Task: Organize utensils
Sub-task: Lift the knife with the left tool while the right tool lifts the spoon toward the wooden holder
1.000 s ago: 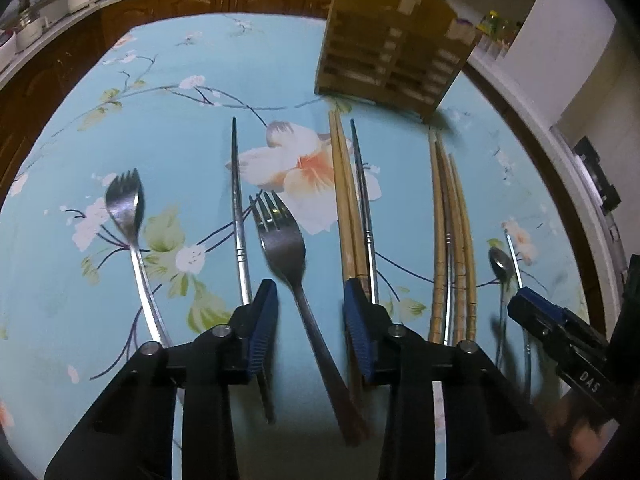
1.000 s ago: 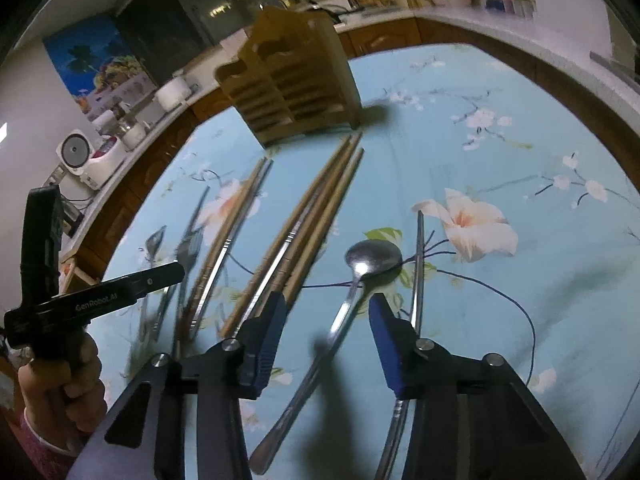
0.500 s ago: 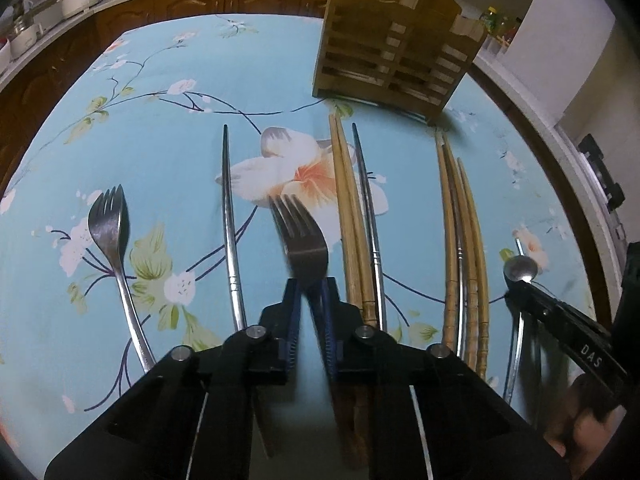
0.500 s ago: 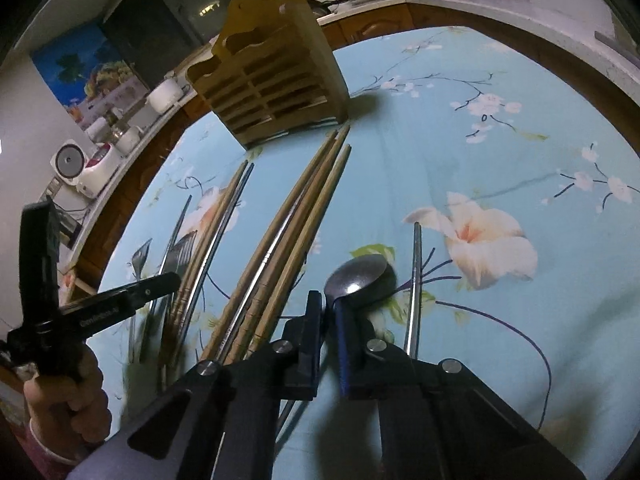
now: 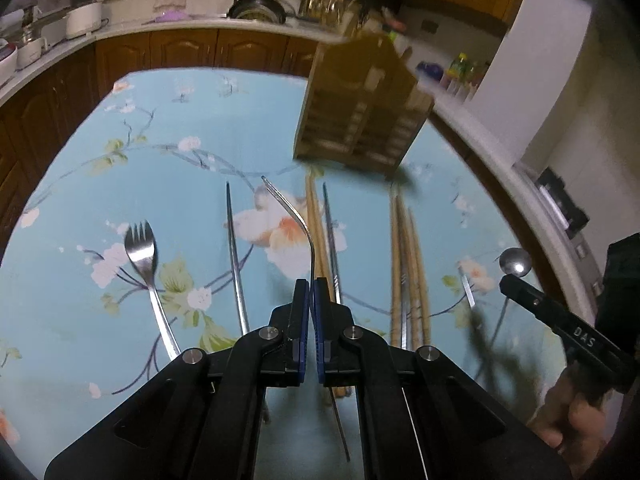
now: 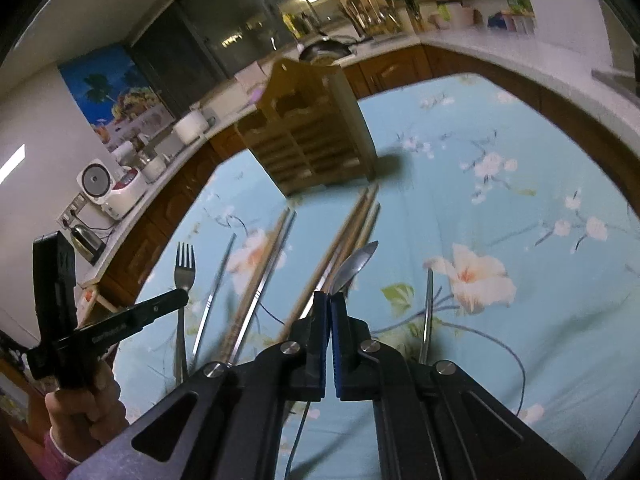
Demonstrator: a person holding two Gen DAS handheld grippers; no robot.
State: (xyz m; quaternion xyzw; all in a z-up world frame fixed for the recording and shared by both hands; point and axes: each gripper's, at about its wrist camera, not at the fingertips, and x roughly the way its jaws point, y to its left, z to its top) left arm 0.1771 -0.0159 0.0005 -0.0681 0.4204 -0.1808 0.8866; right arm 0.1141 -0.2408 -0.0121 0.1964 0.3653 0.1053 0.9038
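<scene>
A fork (image 5: 294,216) is pinched edge-on in the closed left gripper (image 5: 311,292), raised above the floral tablecloth (image 5: 160,168). A spoon (image 6: 354,266) is clamped in the closed right gripper (image 6: 329,304). The wooden utensil holder (image 6: 308,132) stands beyond the chopsticks (image 5: 408,264) lying on the cloth.

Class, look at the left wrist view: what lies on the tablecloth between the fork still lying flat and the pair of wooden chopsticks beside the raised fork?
One metal chopstick lies between the flat fork and the wooden chopsticks.
</scene>
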